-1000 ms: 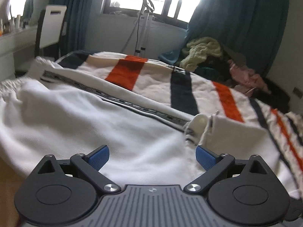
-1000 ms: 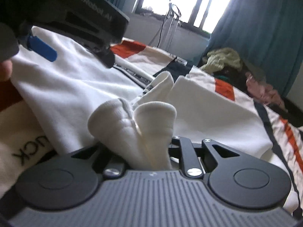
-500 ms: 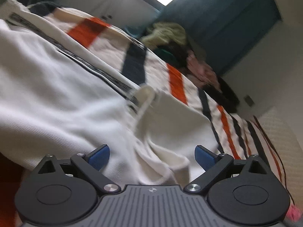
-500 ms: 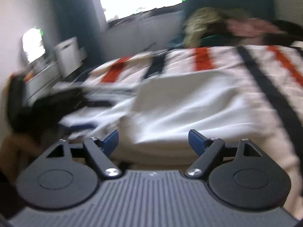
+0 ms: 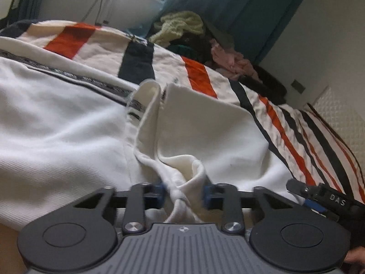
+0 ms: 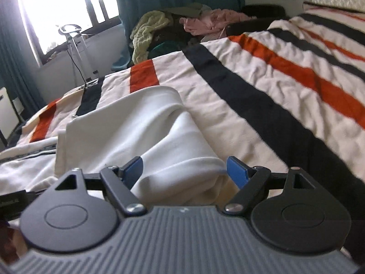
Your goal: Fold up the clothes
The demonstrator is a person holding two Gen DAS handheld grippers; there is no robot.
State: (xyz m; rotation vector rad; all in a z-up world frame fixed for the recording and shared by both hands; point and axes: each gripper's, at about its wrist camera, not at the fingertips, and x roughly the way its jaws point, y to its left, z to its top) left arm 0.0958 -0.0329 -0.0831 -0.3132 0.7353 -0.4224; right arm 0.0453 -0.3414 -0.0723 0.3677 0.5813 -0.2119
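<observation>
Left tool (image 5: 183, 193) now pinches the white garment (image 5: 68, 141) it only hovered over, right tool (image 6: 186, 170) spread around another fold, so folding's underway.

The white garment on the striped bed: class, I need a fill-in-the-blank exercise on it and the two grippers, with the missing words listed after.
1. The left gripper has its jaws closed on a bunched fold of the ____ garment.
2. The right gripper has its jaws ____, with a rolled edge of cloth lying between them.
3. The bedspread has black and ____ stripes on a cream ground.
4. The curtains by the window are ____.

Missing words: white; open; orange; teal
</observation>
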